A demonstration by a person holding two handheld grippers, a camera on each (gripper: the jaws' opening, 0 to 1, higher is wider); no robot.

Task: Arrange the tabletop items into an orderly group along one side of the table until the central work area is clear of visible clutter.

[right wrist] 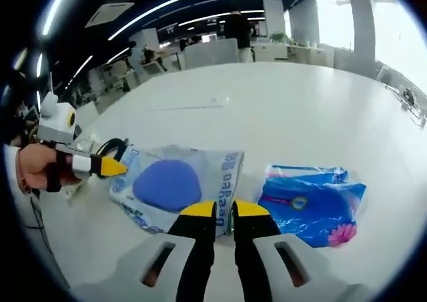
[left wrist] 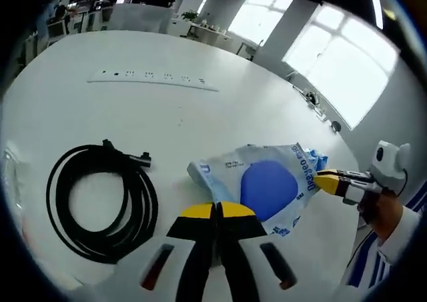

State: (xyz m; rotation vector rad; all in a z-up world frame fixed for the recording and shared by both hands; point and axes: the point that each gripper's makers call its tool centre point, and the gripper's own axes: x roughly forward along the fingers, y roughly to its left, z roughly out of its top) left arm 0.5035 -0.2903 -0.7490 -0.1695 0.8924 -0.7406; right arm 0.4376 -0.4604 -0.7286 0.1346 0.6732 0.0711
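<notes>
While both grippers hold opposite edges of the clear pouch with a blue pad [left wrist: 268, 187], tidying looks barely begun. The left gripper [left wrist: 217, 212] has its fingers closed on the pouch's near edge; in the right gripper view, the right gripper [right wrist: 224, 211] pinches the other edge likewise. On the white bench [left wrist: 220, 115], a coiled black cable [left wrist: 100, 202] lies left of the pouch, a white power strip [left wrist: 152, 77] lies far off, and a blue wipes packet [right wrist: 313, 205] sits just right of it. All of it lies ungrouped.
</notes>
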